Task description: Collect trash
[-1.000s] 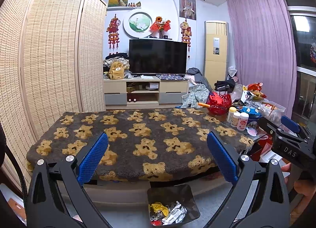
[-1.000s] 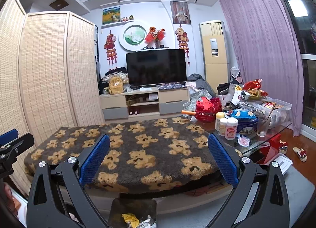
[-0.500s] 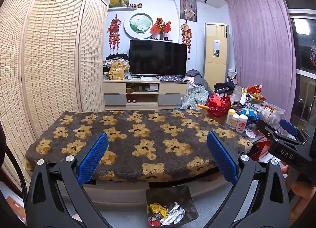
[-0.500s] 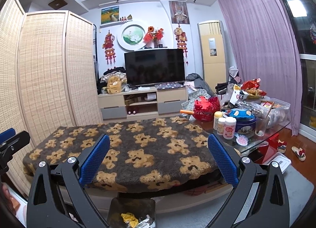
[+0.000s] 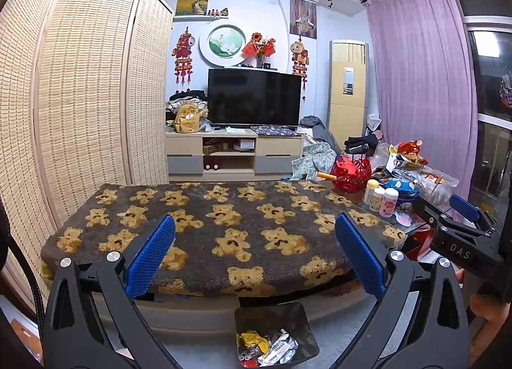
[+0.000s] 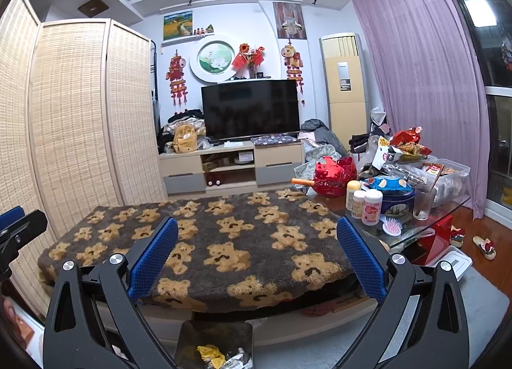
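Observation:
A dark bin (image 5: 300,324) stands on the floor in front of the table and holds crumpled wrappers (image 5: 272,345); it also shows in the right wrist view (image 6: 192,340). My left gripper (image 5: 254,234) is open and empty, held above the near edge of the bear-pattern table cover (image 5: 224,209). My right gripper (image 6: 256,234) is open and empty at the same edge. The right gripper also shows at the right of the left wrist view (image 5: 460,225). No loose trash shows on the cover.
Bottles (image 6: 364,201), a red basket (image 6: 336,175), a tin, a glass (image 6: 424,202), a hairbrush and snack bags crowd the table's right end. A woven screen (image 5: 80,97) stands left. A TV stand (image 5: 233,151) is behind. Slippers (image 6: 483,246) lie on the right floor.
Both grippers have drawn back and tilted up slightly, so the table and bin sit a little lower in view. Both stay open and empty.

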